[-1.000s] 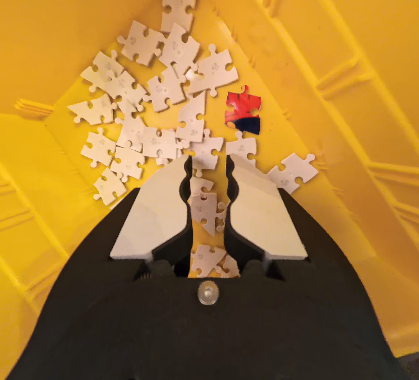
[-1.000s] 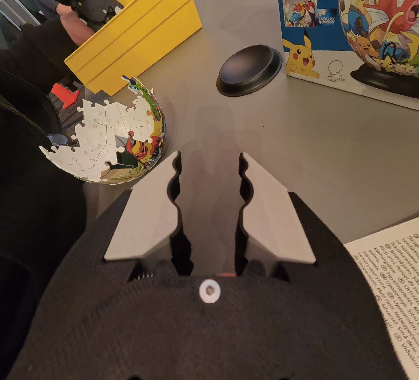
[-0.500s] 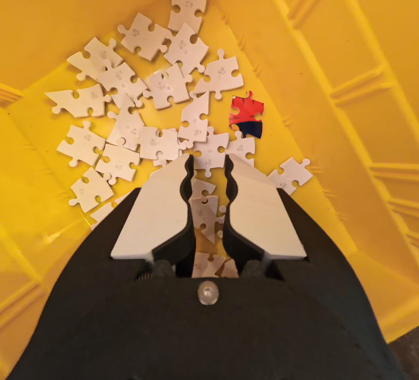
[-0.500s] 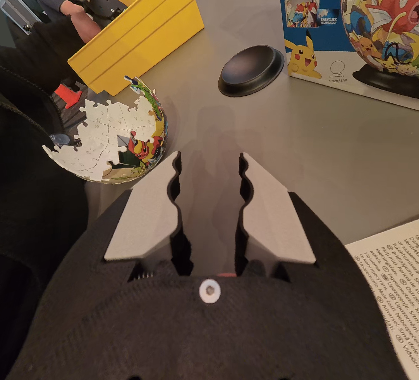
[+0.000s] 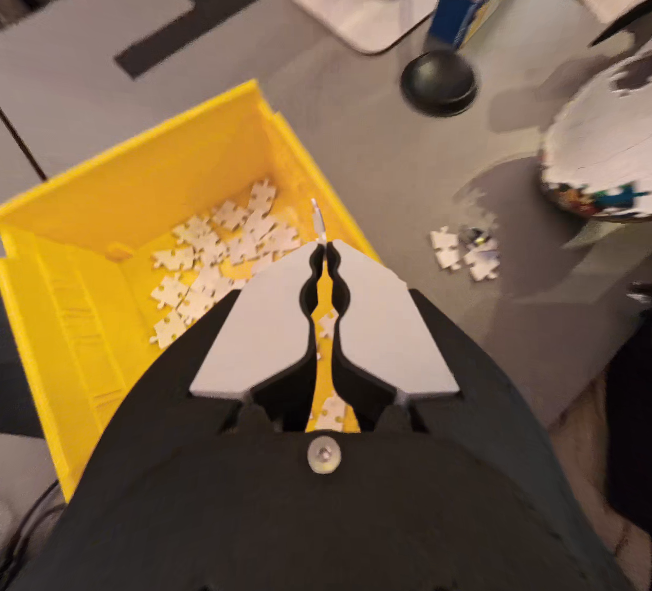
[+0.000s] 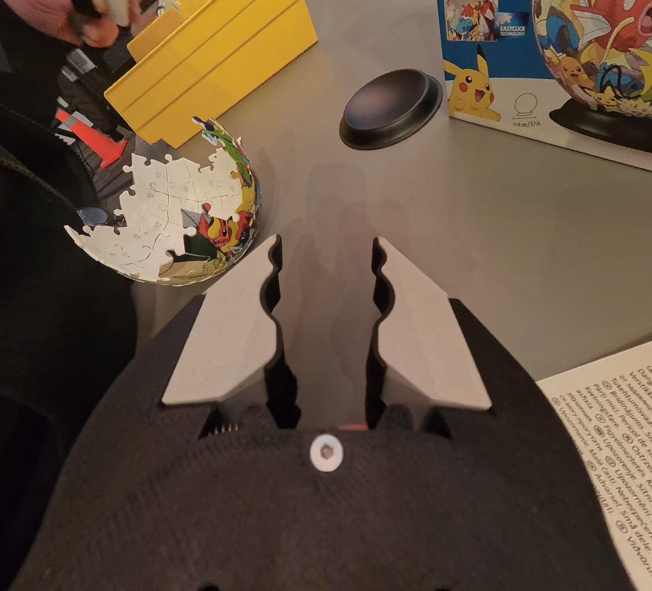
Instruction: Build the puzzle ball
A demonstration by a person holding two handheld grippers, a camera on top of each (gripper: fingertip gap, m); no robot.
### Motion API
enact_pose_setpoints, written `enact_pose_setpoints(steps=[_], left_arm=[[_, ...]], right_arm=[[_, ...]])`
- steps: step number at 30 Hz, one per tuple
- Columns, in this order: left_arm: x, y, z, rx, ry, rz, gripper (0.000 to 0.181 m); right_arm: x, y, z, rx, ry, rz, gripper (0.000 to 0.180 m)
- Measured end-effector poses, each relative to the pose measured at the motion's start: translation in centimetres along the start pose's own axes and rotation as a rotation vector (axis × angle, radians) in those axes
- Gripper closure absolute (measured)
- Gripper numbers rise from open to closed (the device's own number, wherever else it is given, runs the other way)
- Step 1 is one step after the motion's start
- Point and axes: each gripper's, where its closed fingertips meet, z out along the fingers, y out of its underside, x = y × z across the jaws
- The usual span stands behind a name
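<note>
Yellow bin (image 5: 106, 292) holds loose white pieces (image 5: 225, 256); above it the left gripper (image 5: 324, 245) pinches one puzzle piece (image 5: 318, 221) edge-on. The right gripper (image 6: 326, 249) hangs released beside the half-built puzzle ball (image 6: 183, 218) on the grey table (image 6: 494, 239).

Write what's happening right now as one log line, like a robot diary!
left gripper: shut on thin puzzle piece, above yellow plastic bin | right gripper: open, empty | half-built puzzle ball: on grey table
</note>
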Motion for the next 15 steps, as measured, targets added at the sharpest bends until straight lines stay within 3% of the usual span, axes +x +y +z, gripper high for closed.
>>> enact_pose_setpoints(steps=[2, 5, 10, 15], left_arm=[[1.7, -2.0, -0.9, 0.006, -0.081, 0.063, 0.179], [5.1, -2.4, 0.0, -0.007, -0.032, 0.088, 0.179], [8.8, -1.2, 2.1, -0.022, 0.007, 0.099, 0.179], [12.8, 2.6, 6.4, -0.180, -0.043, 0.220, 0.179]], right_arm=[[0.0, 0.0, 0.0, -0.002, 0.000, -0.003, 0.130], [-0.1, 0.1, 0.0, -0.005, -0.004, -0.007, 0.130], [-0.2, 0.1, 0.1, -0.009, -0.007, -0.012, 0.130], [-0.3, 0.2, 0.1, -0.011, -0.010, -0.013, 0.130]])
